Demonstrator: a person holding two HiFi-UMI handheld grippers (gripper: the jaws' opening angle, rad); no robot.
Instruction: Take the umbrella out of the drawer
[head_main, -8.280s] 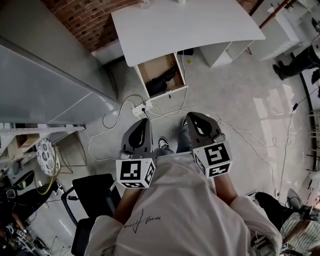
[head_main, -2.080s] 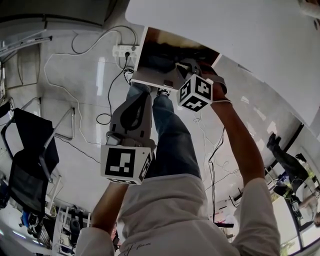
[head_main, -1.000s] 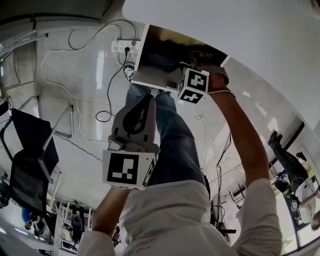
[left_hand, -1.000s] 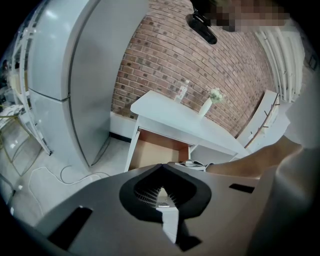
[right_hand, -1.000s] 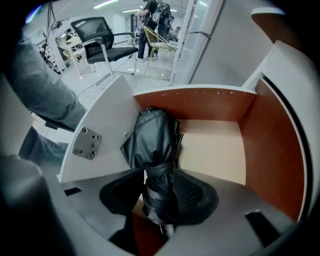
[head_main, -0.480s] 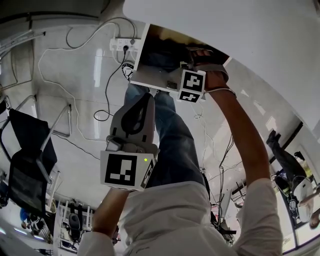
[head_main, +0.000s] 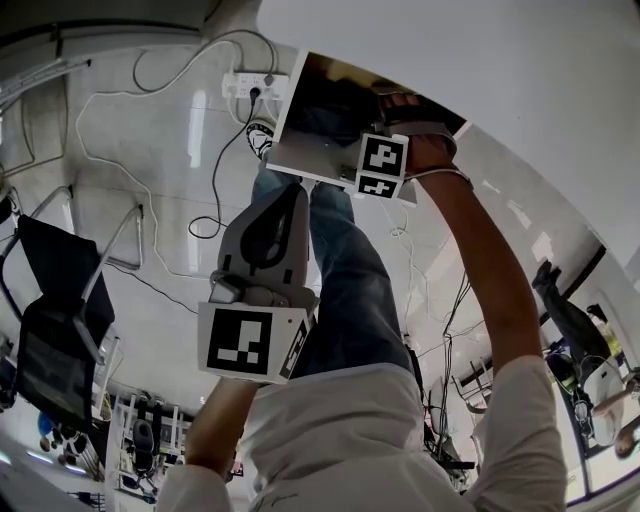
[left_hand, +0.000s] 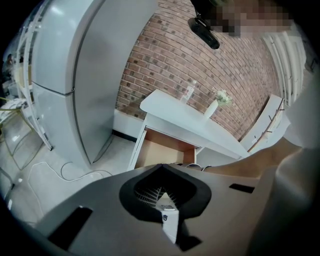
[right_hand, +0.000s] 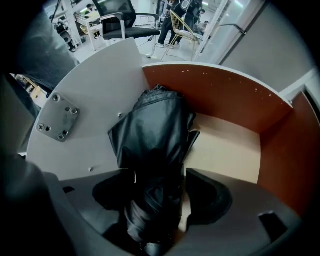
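Beyond the left tool (left_hand: 162, 172) a brick wall (left_hand: 165, 55) rises behind a white surface (left_hand: 185, 125). To this tool's left stands a tall grey cabinet (left_hand: 75, 75). The drawer (left_hand: 160, 152) under the surface stands pulled out. From the left gripper view only a stretch of its bare wooden floor shows, and whatever lies in it is hidden by the tool's own body. The left tool's jaws are pressed together with nothing between them, and it hangs over the floor (head_main: 150, 180), well short of the drawer.

The right tool (right_hand: 157, 195) points straight down into the drawer. In the head view its marker cube and the person's hand cover the jaws, so they can be read only in the right gripper view. Directly beneath it lies the folded black umbrella (right_hand: 155, 135), inside the drawer along the white front panel (right_hand: 100, 95). The umbrella's near end runs between the jaws, which are opening and stand spread on either side of it. A strip of pale drawer floor shows between the right jaw and the fabric. The left jaw blends into the dark folds, so contact there cannot be told. The umbrella's nearest end is cut off under the tool's body.

Left of this tool a small metal plate (right_hand: 56, 119) with screws sits on the panel. Far beyond the left tool, a bottle (left_hand: 187, 92) and a vase (left_hand: 212, 107) on the surface are too small to make out further.
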